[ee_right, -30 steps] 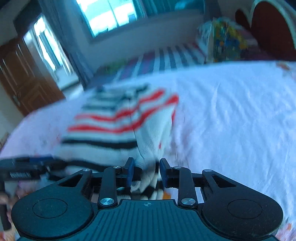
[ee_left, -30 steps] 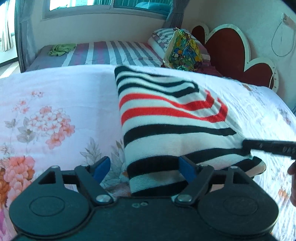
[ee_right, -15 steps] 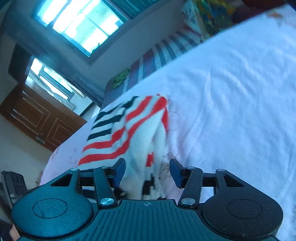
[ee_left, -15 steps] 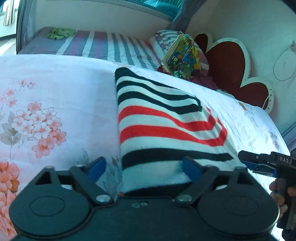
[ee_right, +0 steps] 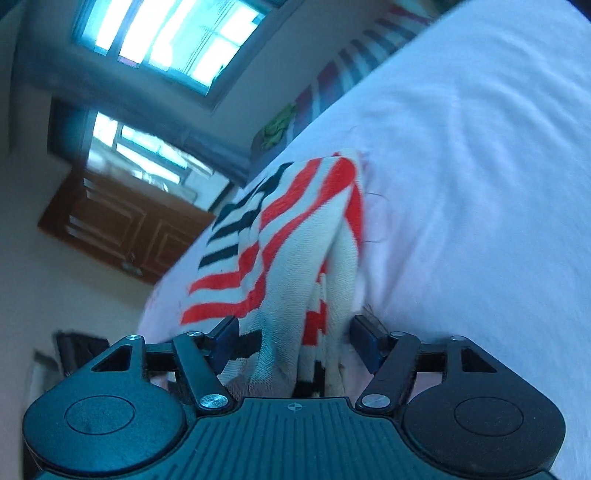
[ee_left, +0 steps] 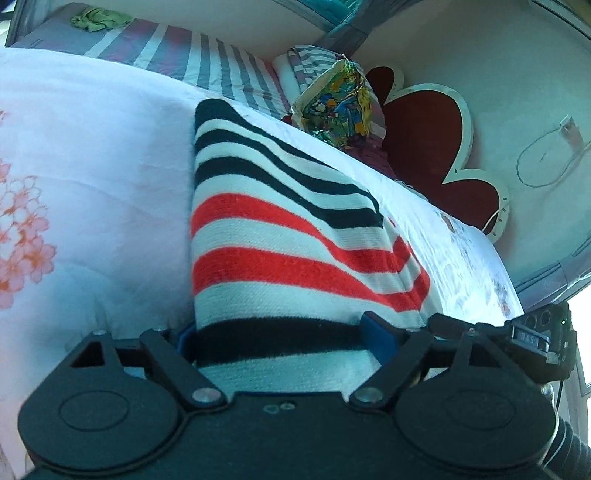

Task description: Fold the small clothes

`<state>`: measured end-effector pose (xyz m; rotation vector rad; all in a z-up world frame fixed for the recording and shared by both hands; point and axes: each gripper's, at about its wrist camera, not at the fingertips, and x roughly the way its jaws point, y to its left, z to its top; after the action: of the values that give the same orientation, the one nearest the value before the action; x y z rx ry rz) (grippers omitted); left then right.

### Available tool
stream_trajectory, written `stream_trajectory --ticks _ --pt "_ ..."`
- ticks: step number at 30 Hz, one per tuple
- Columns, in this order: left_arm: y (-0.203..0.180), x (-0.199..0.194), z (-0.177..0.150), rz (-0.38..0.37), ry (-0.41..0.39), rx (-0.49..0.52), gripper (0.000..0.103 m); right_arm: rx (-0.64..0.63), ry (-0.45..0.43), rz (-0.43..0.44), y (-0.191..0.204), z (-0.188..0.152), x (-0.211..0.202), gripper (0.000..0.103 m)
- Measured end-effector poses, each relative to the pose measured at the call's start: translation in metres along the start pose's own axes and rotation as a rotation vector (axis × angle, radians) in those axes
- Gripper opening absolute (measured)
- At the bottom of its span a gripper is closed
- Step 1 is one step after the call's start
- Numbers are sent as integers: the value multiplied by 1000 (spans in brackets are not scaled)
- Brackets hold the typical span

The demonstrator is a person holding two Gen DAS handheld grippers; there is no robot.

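A small knitted garment (ee_left: 280,236) with black, red and white stripes lies folded on the white bedsheet (ee_left: 92,184). My left gripper (ee_left: 280,338) is open, and the garment's near black-striped edge lies between its blue fingertips. In the right wrist view the same garment (ee_right: 295,236) bunches up at its right edge. My right gripper (ee_right: 295,336) is open, with the garment's folded layers between its fingers. The right gripper also shows in the left wrist view (ee_left: 532,338), just right of the garment.
The sheet has a pink floral print (ee_left: 22,236) at the left. A colourful pillow (ee_left: 336,103) and a red heart-shaped headboard (ee_left: 428,147) lie beyond. A second striped bed (ee_left: 177,55) holds a green cloth (ee_left: 99,18). A wooden door (ee_right: 122,229) is at the left.
My right gripper has opened from shut on the garment's edge. Both grippers have moved forward and lower, so the garment's near edge now sits deeper between the fingers.
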<state>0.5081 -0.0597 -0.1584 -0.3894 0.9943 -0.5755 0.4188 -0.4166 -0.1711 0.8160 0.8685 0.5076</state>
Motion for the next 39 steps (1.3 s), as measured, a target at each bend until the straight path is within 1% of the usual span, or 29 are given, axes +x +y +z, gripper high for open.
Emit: stream_trajectory --ticks 3,4,5,6,8,11,15,16,17,20,21,22,23,24,25,26,29,33,36,39 --pt "-1 2 1 -2 6 14 84 -81 5 -36 12 -3 9 67" --pt "0 2 1 -6 9 19 83 -106 6 -39 16 -4 11 64" --pt "1 2 1 -9 8 22 83 -123 10 -43 16 -6 13 56" --pt "2 2 1 -11 7 25 82 -134 13 -51 16 -7 13 55" --pt "4 -2 0 -17 12 30 79 -89 18 -26 8 -6 10 54" --pt "11 -8 -3 -40 18 32 77 -37 23 -25 -4 -10 -6 54" --pt "15 -6 -4 -68 8 21 76 22 15 -39 1 -8 5 54" --pt "14 -6 -3 -68 7 24 76 13 11 -58 7 -7 10 54" --pt "12 -5 -3 -63 4 30 75 -23 9 -93 16 -7 16 45" --pt "10 -6 -4 -55 -7 33 68 -162 0 -224 49 -12 28 39" --pt "9 -8 -4 -57 -12 30 62 -191 -9 -250 57 -14 28 37" --pt "8 -11 -3 -61 -19 29 55 -209 -26 -259 65 -17 26 36" --pt "6 -13 -4 -68 -25 28 50 -217 -44 -256 71 -19 22 36" --pt "6 -18 -3 -81 -32 25 42 -223 -57 -259 78 -22 19 35" --pt "5 -23 -2 -97 -38 24 39 -231 -65 -271 85 -25 18 35" --pt "4 -28 -2 -113 -41 31 39 -243 -67 -277 92 -27 17 35" --pt "1 -44 -3 -119 -46 80 39 -268 -62 -301 114 -35 17 35" --pt "14 -79 -4 -163 -81 70 39 -308 -87 -297 155 -51 19 35" --pt "30 -116 -3 -170 -118 74 39 -353 -89 -277 193 -64 35 35" --pt "56 -152 -1 -145 -141 69 39 -401 -71 -248 231 -79 66 35"
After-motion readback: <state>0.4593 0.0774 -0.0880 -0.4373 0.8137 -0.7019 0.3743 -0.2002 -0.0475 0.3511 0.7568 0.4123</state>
